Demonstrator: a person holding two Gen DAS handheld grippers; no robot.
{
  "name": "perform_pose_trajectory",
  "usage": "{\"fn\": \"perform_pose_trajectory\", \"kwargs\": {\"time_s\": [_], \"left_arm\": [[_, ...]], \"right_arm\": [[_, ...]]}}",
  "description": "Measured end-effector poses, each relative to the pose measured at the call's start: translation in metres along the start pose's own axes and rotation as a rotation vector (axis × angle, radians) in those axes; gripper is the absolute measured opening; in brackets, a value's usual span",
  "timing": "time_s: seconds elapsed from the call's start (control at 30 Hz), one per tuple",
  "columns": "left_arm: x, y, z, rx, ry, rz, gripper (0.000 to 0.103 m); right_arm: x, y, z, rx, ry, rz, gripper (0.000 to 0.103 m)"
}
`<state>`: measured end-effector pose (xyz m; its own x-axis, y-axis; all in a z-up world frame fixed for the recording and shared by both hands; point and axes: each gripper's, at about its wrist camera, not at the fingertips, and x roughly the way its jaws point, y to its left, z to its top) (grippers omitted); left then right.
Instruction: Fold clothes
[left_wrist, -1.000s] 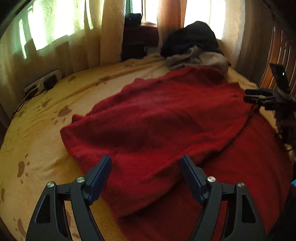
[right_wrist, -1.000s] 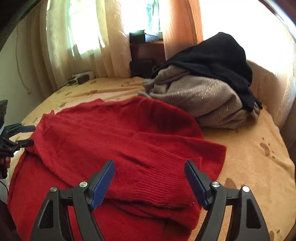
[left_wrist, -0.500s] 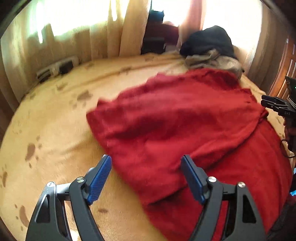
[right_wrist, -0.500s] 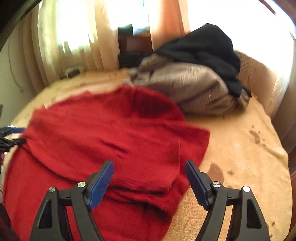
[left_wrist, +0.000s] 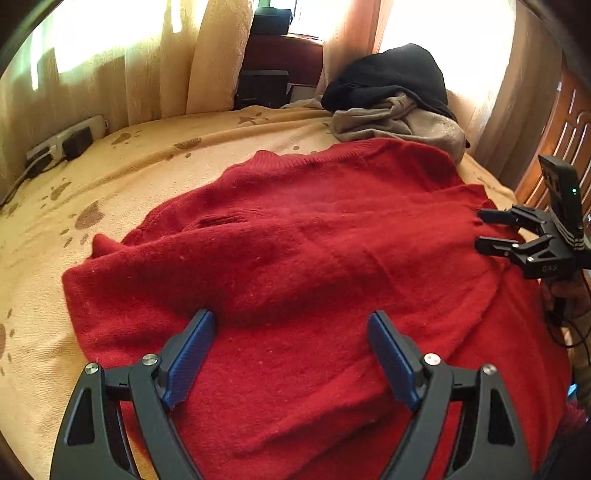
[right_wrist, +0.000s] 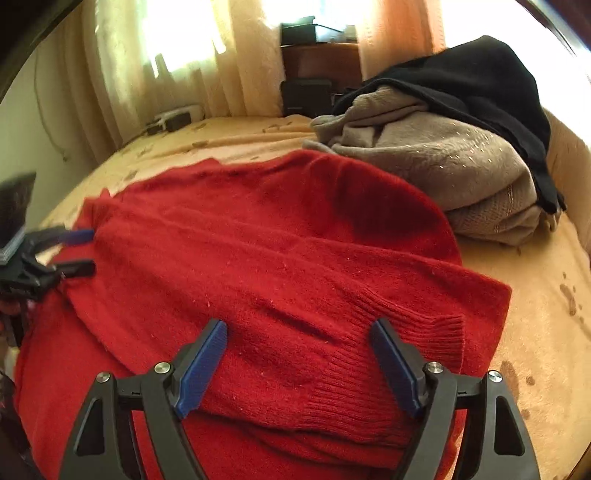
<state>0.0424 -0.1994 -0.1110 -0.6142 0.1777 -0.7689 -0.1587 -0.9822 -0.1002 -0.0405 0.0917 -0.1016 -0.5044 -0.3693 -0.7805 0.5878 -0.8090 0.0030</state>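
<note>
While both pairs of jaws are opening above it, the red knitted sweater (left_wrist: 303, 258) is left lying partly folded on the yellow paw-print blanket (left_wrist: 147, 155).
Nothing is clamped by the left gripper (left_wrist: 291, 354) or the right gripper (right_wrist: 299, 362); compared with a second ago, the jaws are spread wider, and a fresh hold for the next fold is judged likely.

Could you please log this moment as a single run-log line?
left gripper: opening, empty | right gripper: opening, empty | red sweater: partly folded on bed
</note>
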Motion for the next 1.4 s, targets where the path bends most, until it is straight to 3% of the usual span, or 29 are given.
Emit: {"fn": "perform_pose_trajectory", "kwargs": {"time_s": [0.07, 0.27, 0.37, 0.57, 0.67, 0.9, 1.07, 1.23, 1.4], "left_arm": [[0.0, -0.001, -0.003, 0.022, 0.001, 0.009, 0.087], [0.0, 0.003, -0.007, 0.04, 0.009, 0.035, 0.087], [0.001, 0.001, -0.007, 0.053, 0.013, 0.05, 0.088], [0.002, -0.002, -0.008, 0.07, 0.022, 0.058, 0.093], [0.004, -0.005, -0.008, 0.083, 0.031, 0.056, 0.101], [0.004, -0.004, -0.008, 0.079, 0.034, 0.035, 0.102], [-0.016, -0.008, -0.015, 0.047, 0.008, 0.013, 0.102], [-0.04, -0.035, -0.031, 0.149, -0.019, 0.006, 0.102], [-0.042, -0.047, -0.047, 0.208, 0.018, 0.02, 0.102]], "right_arm": [[0.004, 0.006, -0.001, -0.027, -0.001, -0.036, 0.092], [0.002, 0.005, -0.005, -0.012, 0.001, -0.047, 0.095], [0.006, 0.003, -0.004, -0.002, 0.007, -0.052, 0.102], [0.008, 0.001, -0.003, 0.007, 0.012, -0.062, 0.102], [0.008, 0.001, -0.003, 0.007, 0.012, -0.063, 0.102], [0.003, -0.001, -0.002, 0.035, 0.003, -0.044, 0.102], [-0.041, 0.0, -0.013, 0.133, -0.098, 0.019, 0.102], [-0.063, 0.018, -0.028, 0.07, -0.097, -0.037, 0.102], [-0.061, 0.026, -0.04, 0.042, -0.05, -0.043, 0.102]]}}
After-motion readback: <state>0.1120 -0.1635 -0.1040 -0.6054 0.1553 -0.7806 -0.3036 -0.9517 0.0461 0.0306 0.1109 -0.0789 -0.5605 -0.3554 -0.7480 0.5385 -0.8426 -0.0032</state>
